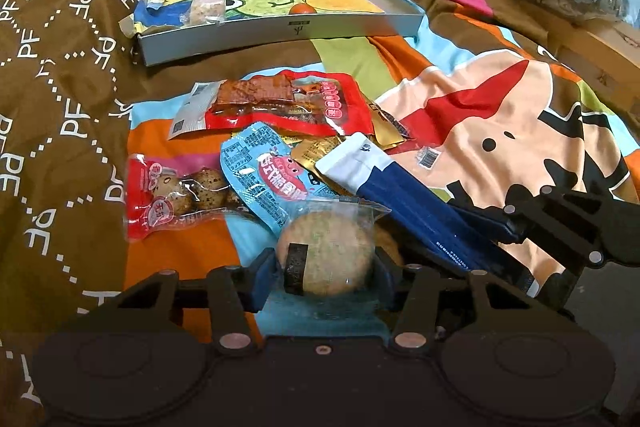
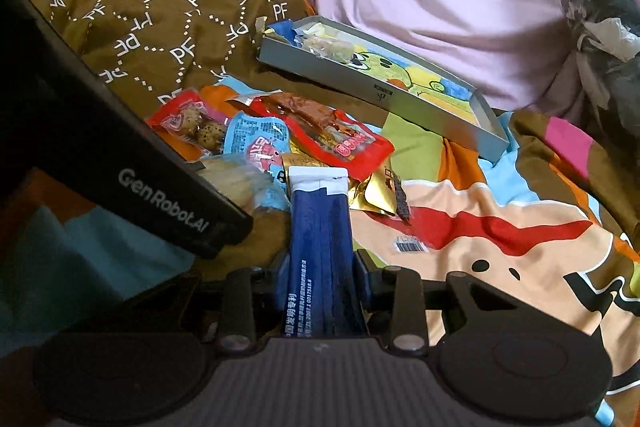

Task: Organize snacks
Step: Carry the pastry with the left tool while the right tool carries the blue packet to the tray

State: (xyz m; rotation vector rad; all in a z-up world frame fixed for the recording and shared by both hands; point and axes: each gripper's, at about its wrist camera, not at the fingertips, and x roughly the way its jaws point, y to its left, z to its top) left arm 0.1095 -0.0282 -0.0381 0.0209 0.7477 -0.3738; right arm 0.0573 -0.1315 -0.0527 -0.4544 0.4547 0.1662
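Snacks lie in a loose heap on a multicoloured cartoon-print bedcover (image 1: 500, 115). Round beige rice cracker w/ dark seaweed band, in clear wrapper (image 1: 326, 253), sits betw. the blue pads of the left gripper (image 1: 325, 273); pads press both sides, i.e. gripped. Long navy-blue sachet w/ white top edge (image 2: 320, 247) runs fwd from the right gripper (image 2: 322, 267), jaws closed on its lower end.

Ahead of left gripper: red pack of speckled quail eggs (image 1: 176, 193), light-blue printed pouch (image 1: 256, 167), red pack of brown tofu strips (image 1: 280, 103), gold foil packets (image 2: 376, 187) partly under the others.

Beyond the heap: shallow grey cardboard tray w/ green cartoon lining (image 1: 280, 31), holding one wrapped snack (image 1: 206, 7) at its left end and a small orange item.
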